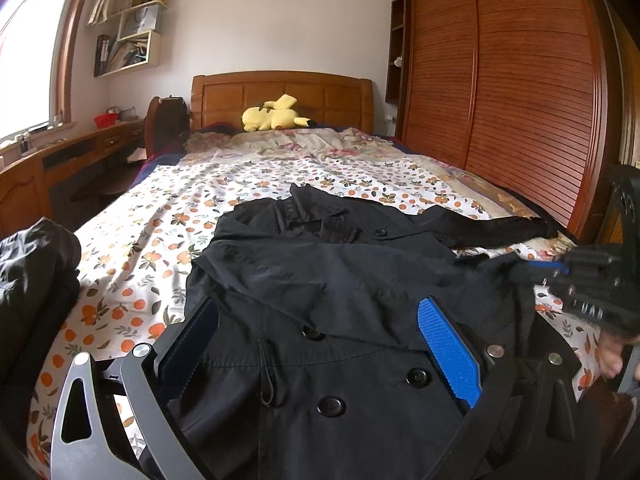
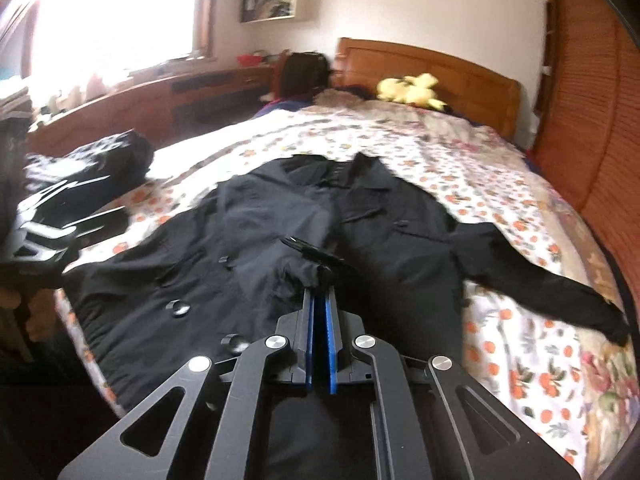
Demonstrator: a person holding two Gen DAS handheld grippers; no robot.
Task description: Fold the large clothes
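A black buttoned coat (image 1: 328, 280) lies spread on the floral bedsheet, collar toward the headboard, one sleeve stretched out to the right (image 2: 540, 272). My left gripper (image 1: 320, 320) is open just above the coat's lower front, its blue pads either side of the buttons. My right gripper (image 2: 319, 292) is shut on a pinched fold of the coat's fabric (image 2: 308, 268) near the middle. In the left wrist view the right gripper (image 1: 536, 270) shows at the right edge, holding cloth. The left gripper shows blurred at the left edge of the right wrist view (image 2: 44, 232).
A pile of dark clothing (image 1: 36, 264) lies at the bed's left edge. A yellow plush toy (image 1: 272, 116) sits by the wooden headboard (image 1: 280, 92). A slatted wardrobe (image 1: 500, 80) stands on the right, a desk (image 1: 80, 148) under the window on the left.
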